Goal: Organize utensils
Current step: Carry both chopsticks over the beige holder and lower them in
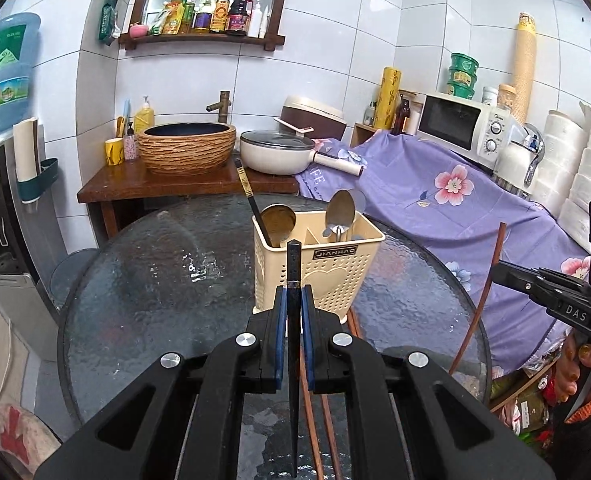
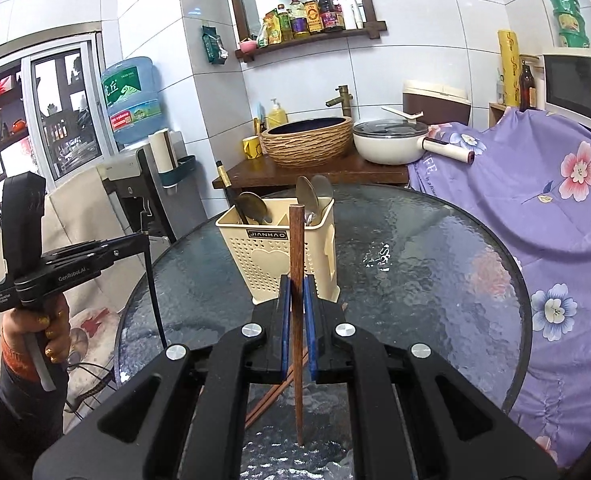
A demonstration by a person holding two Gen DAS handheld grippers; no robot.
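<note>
A cream plastic utensil caddy (image 1: 319, 268) stands upright at the centre of the left wrist frame on a round textured-glass table (image 1: 155, 280). Its left compartment holds a brass-coloured ladle (image 1: 278, 222) and one black chopstick (image 1: 249, 196) leaning toward the upper left; its right compartment holds steel spoons (image 1: 341, 214), bowls up.

At the bottom centre of that frame the left gripper (image 1: 294, 300) is clenched on a second black chopstick (image 1: 294, 360), which runs straight up between the blue pads, its square end just overlapping the caddy's front wall. Two brown wooden chopsticks (image 1: 321, 420) lie on the glass below the gripper.

In the right wrist frame the right gripper (image 2: 296, 292) sits at the bottom centre, clenched on a brown wooden chopstick (image 2: 296, 248) held nearly upright, its top end in front of the caddy (image 2: 279, 256). At the left edge of this frame a hand (image 2: 47, 332) in an orange-cuffed sleeve holds the left gripper's handle.

Behind the table, in the upper middle of both frames, a woven-pattern basin (image 1: 186, 148) and a white lidded pan (image 1: 273, 152) sit on a dark wooden counter (image 1: 143, 186); a purple floral cloth (image 1: 435, 200) fills the right side
</note>
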